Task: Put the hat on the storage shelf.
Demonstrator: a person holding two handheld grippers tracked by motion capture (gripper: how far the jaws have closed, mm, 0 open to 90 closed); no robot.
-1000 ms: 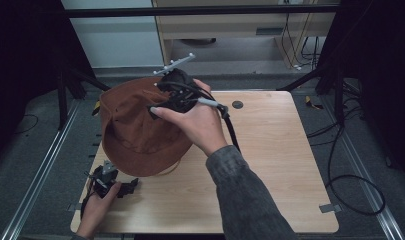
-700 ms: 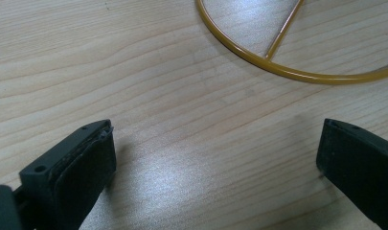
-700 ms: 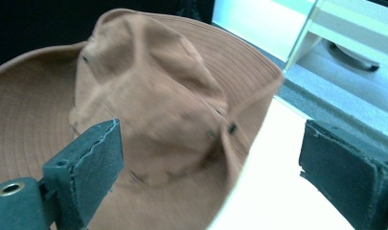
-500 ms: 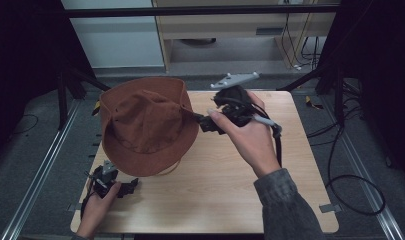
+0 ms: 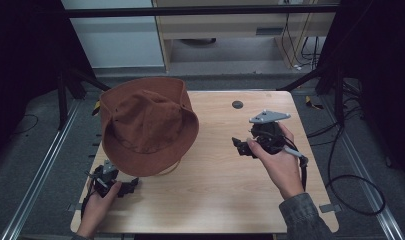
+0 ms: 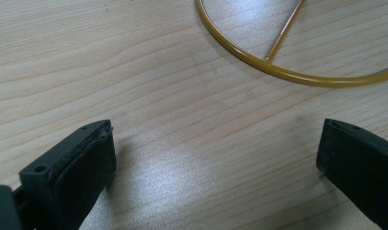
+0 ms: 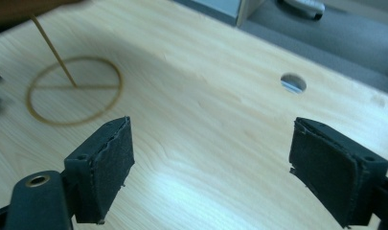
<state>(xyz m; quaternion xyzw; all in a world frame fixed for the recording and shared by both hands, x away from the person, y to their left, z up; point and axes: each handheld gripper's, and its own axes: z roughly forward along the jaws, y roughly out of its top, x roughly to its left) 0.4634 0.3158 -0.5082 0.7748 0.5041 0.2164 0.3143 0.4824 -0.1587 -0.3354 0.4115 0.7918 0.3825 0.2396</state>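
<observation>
Right tongs (image 5: 242, 148) now off hat, pulled back to right half of surface (image 5: 220, 200); jaws spread wide, empty. Brown hat (image 5: 145, 125) perched on yellow wire stand (image 7: 74, 88), left-centre of surface; stand's ring base flat on wood. Left tongs (image 5: 130, 184) at near-left edge, just beside ring, jaws apart, apparently empty.

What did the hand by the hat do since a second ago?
The right gripper let go of the hat and pulled back to the person's right, over the bare table. Its jaws now stand open with nothing between them. The hat stays perched on its yellow wire stand. The left gripper stayed low at the table's near left corner, jaws open.
</observation>
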